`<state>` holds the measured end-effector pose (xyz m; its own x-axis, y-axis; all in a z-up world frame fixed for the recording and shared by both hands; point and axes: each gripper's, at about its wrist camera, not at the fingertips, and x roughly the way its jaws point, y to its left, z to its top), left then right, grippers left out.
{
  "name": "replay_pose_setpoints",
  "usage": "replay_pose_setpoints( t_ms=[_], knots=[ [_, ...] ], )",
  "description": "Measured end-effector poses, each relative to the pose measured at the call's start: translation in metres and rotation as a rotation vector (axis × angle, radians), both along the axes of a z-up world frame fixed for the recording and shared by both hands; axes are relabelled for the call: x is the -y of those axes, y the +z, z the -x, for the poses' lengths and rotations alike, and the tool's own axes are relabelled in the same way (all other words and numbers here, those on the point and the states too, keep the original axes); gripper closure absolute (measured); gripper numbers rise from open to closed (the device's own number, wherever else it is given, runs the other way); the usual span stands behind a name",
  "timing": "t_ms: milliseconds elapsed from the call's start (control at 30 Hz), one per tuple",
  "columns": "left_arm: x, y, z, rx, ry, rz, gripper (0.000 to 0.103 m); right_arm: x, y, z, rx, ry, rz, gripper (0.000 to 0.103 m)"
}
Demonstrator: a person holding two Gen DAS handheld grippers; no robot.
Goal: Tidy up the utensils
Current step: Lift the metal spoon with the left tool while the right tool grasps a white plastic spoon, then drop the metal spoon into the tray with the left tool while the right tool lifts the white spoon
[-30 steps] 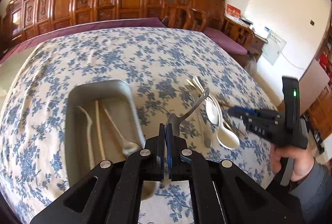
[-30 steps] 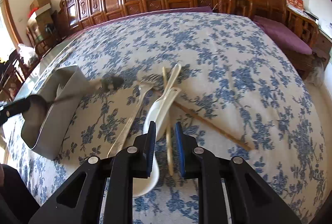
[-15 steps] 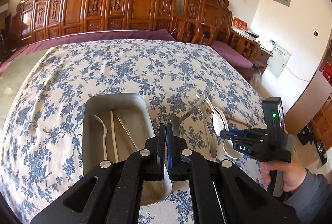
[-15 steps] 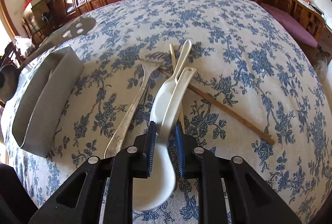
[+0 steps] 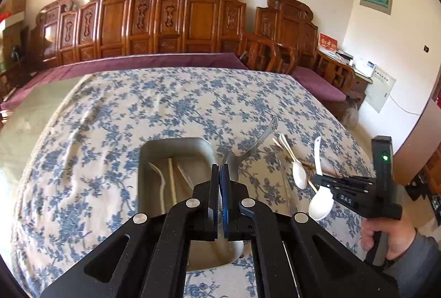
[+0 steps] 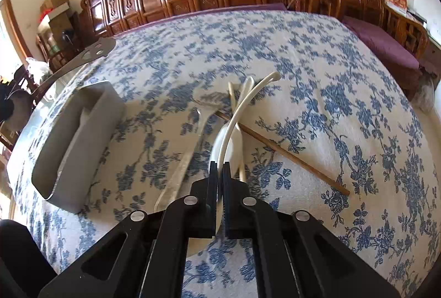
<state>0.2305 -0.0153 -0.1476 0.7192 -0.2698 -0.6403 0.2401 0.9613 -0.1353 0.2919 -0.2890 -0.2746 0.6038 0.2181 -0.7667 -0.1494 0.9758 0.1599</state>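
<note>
- The job is to put the loose utensils into the metal tray (image 5: 176,144). Right now both grippers are carrying something, so this looks like the carry-and-drop step.
- The left gripper (image 5: 219,171) has its jaws squeezed nearly together. They pinch the bowl end of a metal spoon (image 5: 249,150). The handle sticks up and away, toward the right.
- The metal spoon is in the air, over the right edge of the tray.
- The right gripper (image 6: 219,169) also has its jaws squeezed nearly together. They grip a white spoon (image 6: 242,104) by its edge, down near the bowl. Its handle curves away from the camera.
- In the left view the white spoon (image 5: 319,201) hangs in the air above the bench (image 5: 115,110), to the right of the tray.
- The tray already holds a fork (image 5: 158,176) and some chopsticks (image 5: 172,179).
- Still on the flowery cloth are another white spoon (image 5: 299,176), a metal fork (image 6: 190,149) and a brown chopstick (image 6: 289,157). A pale chopstick (image 6: 232,96) lies with them.
- Next, I think the left gripper should move a bit left over the tray, go lower, and then let go.
- After that the right gripper needs to bring the white spoon across to the tray too. It should wait so the two grippers do not bump.
</note>
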Motion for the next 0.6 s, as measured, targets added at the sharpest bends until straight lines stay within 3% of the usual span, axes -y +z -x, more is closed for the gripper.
replay_pose_setpoints(
  t_ms=[267,600],
  knots=[
    [-0.018,-0.001,0.006,0.007,0.071,-0.026,0.103,-0.012,0.016,0.011,0.060,0.049,-0.014,0.099],
    [-0.037,-0.025,-0.002,-0.035,0.131,-0.064,0.102,-0.016,0.031,0.017,0.113,0.075,-0.067,0.099]
  ],
)
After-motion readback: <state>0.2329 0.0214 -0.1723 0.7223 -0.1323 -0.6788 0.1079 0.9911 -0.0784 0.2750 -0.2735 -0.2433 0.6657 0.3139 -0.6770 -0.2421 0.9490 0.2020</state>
